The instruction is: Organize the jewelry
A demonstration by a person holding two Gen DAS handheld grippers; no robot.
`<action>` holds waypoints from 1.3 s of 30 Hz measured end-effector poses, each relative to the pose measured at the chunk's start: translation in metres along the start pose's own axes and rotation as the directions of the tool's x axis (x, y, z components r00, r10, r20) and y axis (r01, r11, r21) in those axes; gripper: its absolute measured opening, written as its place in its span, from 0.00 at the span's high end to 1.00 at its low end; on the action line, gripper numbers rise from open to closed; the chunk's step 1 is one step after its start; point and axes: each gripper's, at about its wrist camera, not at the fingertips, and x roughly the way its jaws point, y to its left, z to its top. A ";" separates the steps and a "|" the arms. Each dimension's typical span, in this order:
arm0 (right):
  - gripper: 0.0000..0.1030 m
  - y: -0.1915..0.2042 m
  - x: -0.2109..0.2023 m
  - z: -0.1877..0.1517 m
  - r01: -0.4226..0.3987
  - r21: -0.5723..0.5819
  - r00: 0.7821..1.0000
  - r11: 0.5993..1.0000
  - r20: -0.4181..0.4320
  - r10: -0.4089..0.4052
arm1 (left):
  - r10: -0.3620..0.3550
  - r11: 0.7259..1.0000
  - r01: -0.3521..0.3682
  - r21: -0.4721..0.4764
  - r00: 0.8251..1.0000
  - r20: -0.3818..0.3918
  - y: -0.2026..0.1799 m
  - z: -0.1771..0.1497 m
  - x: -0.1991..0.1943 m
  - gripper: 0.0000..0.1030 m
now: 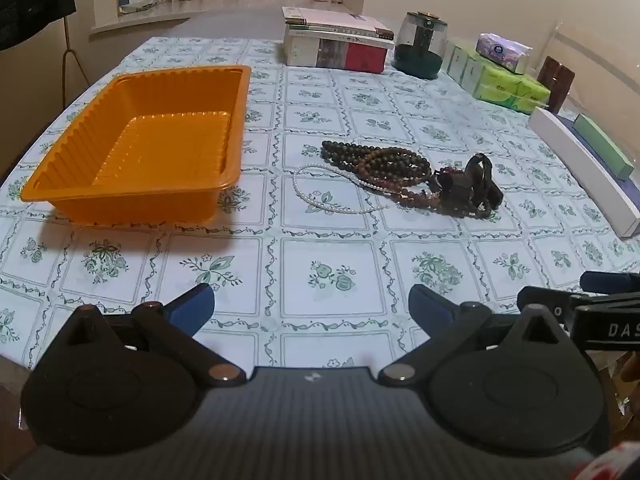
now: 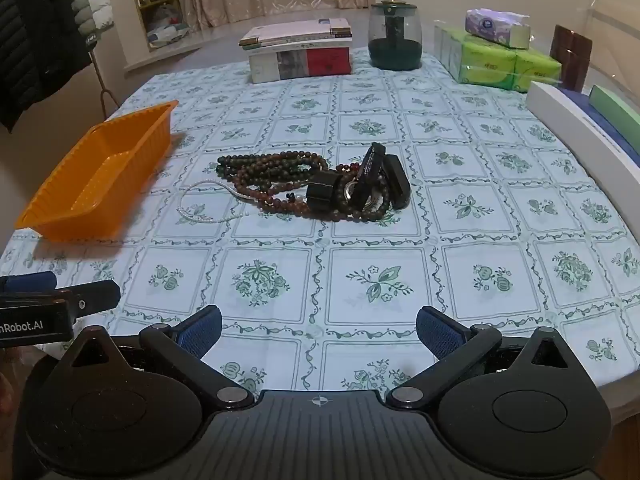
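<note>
A heap of jewelry lies mid-table: dark bead strands [image 1: 376, 160] [image 2: 272, 168], a white pearl necklace [image 1: 320, 196] [image 2: 200, 204] and black bangles [image 1: 482, 182] [image 2: 376, 178]. An empty orange tray [image 1: 136, 148] [image 2: 96, 176] stands to the left of the heap. My left gripper [image 1: 312, 304] is open and empty near the table's front edge, well short of the heap. My right gripper [image 2: 318, 326] is open and empty, also near the front edge. Each gripper shows at the edge of the other's view [image 1: 608, 304] [image 2: 60, 300].
At the table's back stand a stack of books [image 1: 336, 46] [image 2: 300, 52], a dark green jar [image 1: 420, 44] [image 2: 394, 36] and tissue packs [image 1: 504, 76] [image 2: 500, 56]. A long white box [image 1: 584, 168] [image 2: 580, 124] lies along the right edge. A floral cloth [image 2: 360, 280] covers the table.
</note>
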 end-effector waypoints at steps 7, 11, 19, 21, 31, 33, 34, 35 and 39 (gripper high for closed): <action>0.00 0.000 0.002 0.001 0.000 -0.001 1.000 1.000 -0.003 0.000 | -0.016 1.000 0.016 -0.016 1.000 -0.002 0.003 0.000 0.002 0.01; 0.00 -0.001 0.002 0.002 0.001 -0.001 1.000 1.000 -0.009 -0.001 | -0.018 1.000 0.018 -0.014 1.000 -0.002 0.004 0.000 0.003 0.01; 0.00 -0.001 0.003 0.001 0.003 -0.002 1.000 1.000 -0.010 -0.003 | -0.021 1.000 0.021 0.002 1.000 -0.001 0.000 0.000 0.000 0.01; 0.00 -0.001 0.002 0.001 0.003 -0.001 1.000 1.000 -0.009 -0.003 | -0.021 1.000 0.021 0.002 1.000 -0.001 0.000 0.000 0.000 0.01; 0.00 -0.002 -0.001 -0.002 0.001 0.002 1.000 1.000 -0.007 -0.001 | -0.023 1.000 0.023 0.001 1.000 -0.003 0.001 -0.002 0.000 0.01; 0.00 -0.002 -0.001 -0.002 0.001 0.004 1.000 1.000 -0.007 -0.001 | -0.023 1.000 0.023 0.001 1.000 -0.003 0.001 -0.002 0.000 0.01; 0.00 -0.002 -0.001 -0.002 0.002 0.004 1.000 1.000 -0.006 -0.002 | -0.024 1.000 0.024 0.000 1.000 -0.002 0.001 -0.002 0.000 0.01; 0.00 -0.002 -0.001 -0.002 0.002 0.005 1.000 1.000 -0.007 -0.001 | -0.023 1.000 0.023 0.001 1.000 -0.003 0.001 -0.002 0.000 0.01; 0.00 -0.002 -0.001 -0.001 0.001 0.004 1.000 1.000 -0.007 -0.001 | -0.023 1.000 0.023 0.000 1.000 -0.002 0.001 -0.003 0.000 0.01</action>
